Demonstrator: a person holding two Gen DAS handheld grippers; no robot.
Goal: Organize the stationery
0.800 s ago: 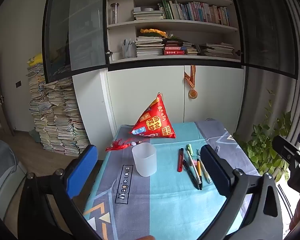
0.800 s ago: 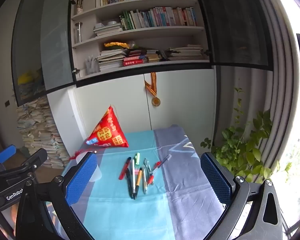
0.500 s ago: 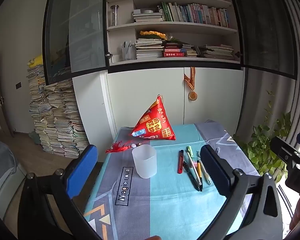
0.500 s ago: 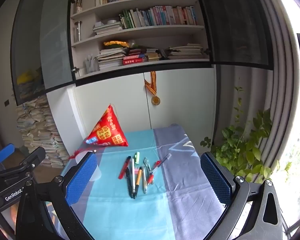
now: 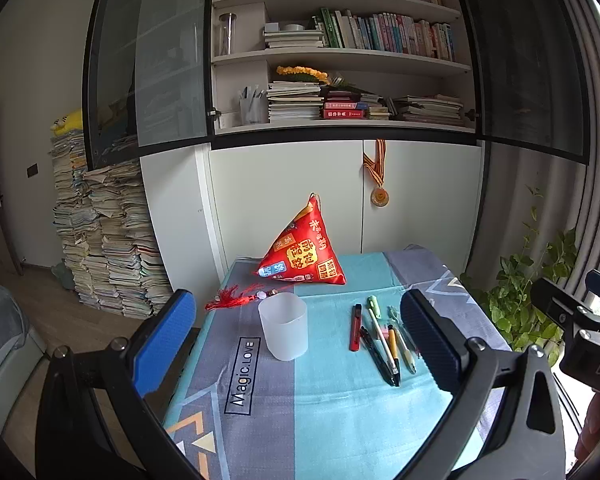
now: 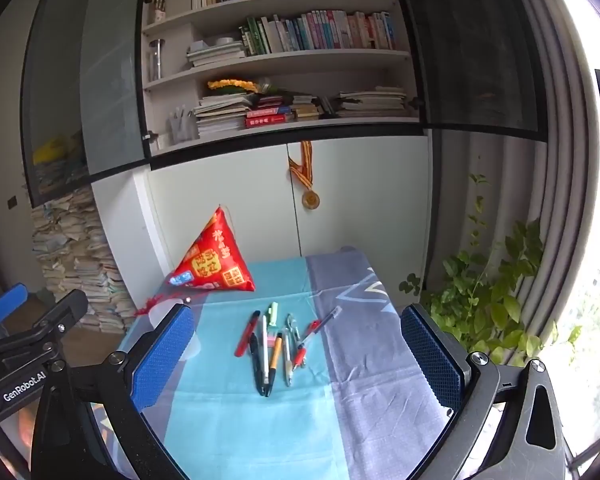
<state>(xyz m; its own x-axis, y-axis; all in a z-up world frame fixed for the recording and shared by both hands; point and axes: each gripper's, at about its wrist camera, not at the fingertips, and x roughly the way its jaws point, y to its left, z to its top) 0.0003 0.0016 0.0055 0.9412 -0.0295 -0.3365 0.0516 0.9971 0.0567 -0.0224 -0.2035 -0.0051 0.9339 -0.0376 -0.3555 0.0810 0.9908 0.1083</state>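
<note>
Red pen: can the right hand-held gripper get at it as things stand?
Probably yes. The right hand-held gripper is open and empty, and the red pen lies at the left edge of the pen cluster, nothing over it; a black pen sits close beside.

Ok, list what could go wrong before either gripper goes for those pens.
1. The pens lie bunched and touching, so closing on one could drag or scatter its neighbours.
2. The translucent cup stands empty and looks light; a careless drop-in might tip it.
3. The tablecloth is wrinkled and could bunch under the fingertips.
</note>
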